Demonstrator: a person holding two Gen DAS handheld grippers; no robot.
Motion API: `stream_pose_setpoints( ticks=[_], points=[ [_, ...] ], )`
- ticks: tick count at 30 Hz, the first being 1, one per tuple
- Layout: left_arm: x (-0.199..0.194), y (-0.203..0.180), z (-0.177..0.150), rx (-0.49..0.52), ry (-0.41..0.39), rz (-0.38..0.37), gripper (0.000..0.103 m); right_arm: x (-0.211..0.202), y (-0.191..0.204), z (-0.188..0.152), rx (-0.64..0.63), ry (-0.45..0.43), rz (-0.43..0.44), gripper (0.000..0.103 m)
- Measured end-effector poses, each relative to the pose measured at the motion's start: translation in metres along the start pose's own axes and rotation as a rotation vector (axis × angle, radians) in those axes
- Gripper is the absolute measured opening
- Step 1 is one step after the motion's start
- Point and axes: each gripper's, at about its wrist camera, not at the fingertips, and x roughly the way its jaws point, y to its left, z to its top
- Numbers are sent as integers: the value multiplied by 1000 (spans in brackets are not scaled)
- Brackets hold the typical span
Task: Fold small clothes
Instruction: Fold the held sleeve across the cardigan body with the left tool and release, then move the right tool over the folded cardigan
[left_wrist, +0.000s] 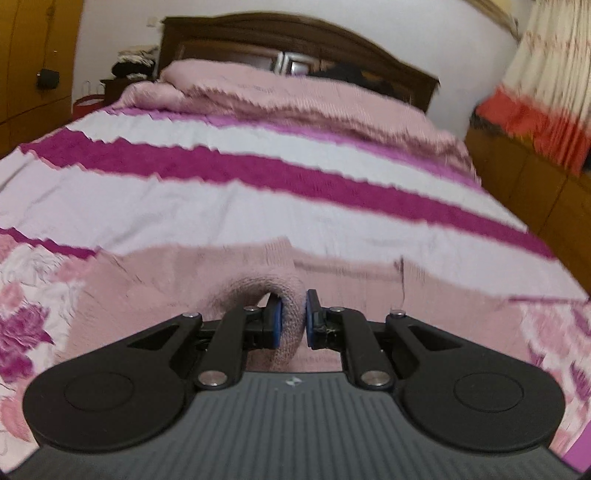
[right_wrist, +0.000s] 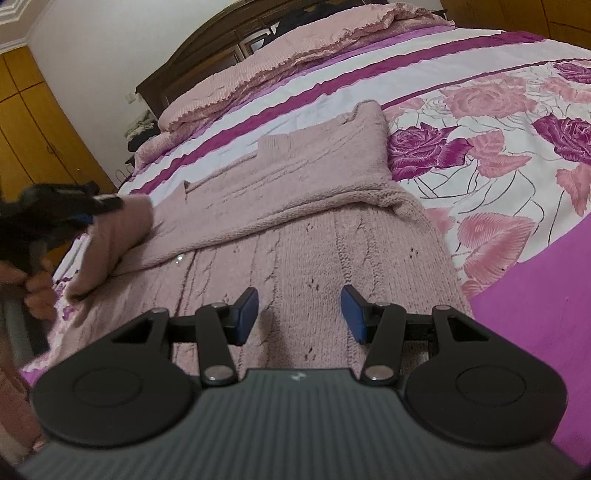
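Note:
A pale pink knitted sweater (right_wrist: 306, 206) lies spread on the bed, with one sleeve folded across its body. My left gripper (left_wrist: 293, 319) is shut on a fold of the sweater's left sleeve (left_wrist: 288, 332) and holds it lifted. It also shows in the right wrist view (right_wrist: 92, 210) at the left edge, with the sleeve (right_wrist: 118, 240) hanging from it. My right gripper (right_wrist: 299, 314) is open and empty, just above the sweater's lower body.
The bed cover (right_wrist: 498, 122) has pink and purple roses and stripes. Pink pillows (right_wrist: 295, 55) lie against a dark wooden headboard (left_wrist: 295, 40). Yellow wooden wardrobes (right_wrist: 33, 133) stand at the left. A curtain (left_wrist: 546, 92) hangs beyond the bed.

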Motion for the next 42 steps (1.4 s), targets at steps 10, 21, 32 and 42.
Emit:
stream_pose_setpoints(
  ticks=[10,21,32,42],
  points=[
    [39,-1,-28,35,177,-25,32,2,-5,-1,28,-4,19,52],
    [-34,7,-36,108,222,60,57,1,-3,-1,21,-4,14,52],
    [-82,79,-45,-4,167,285,57,0,30,15,-83,78,-5,55],
    [-63,112,-65,-88,199,296,57,26,123,50,-344,151,77,55]
  ],
)
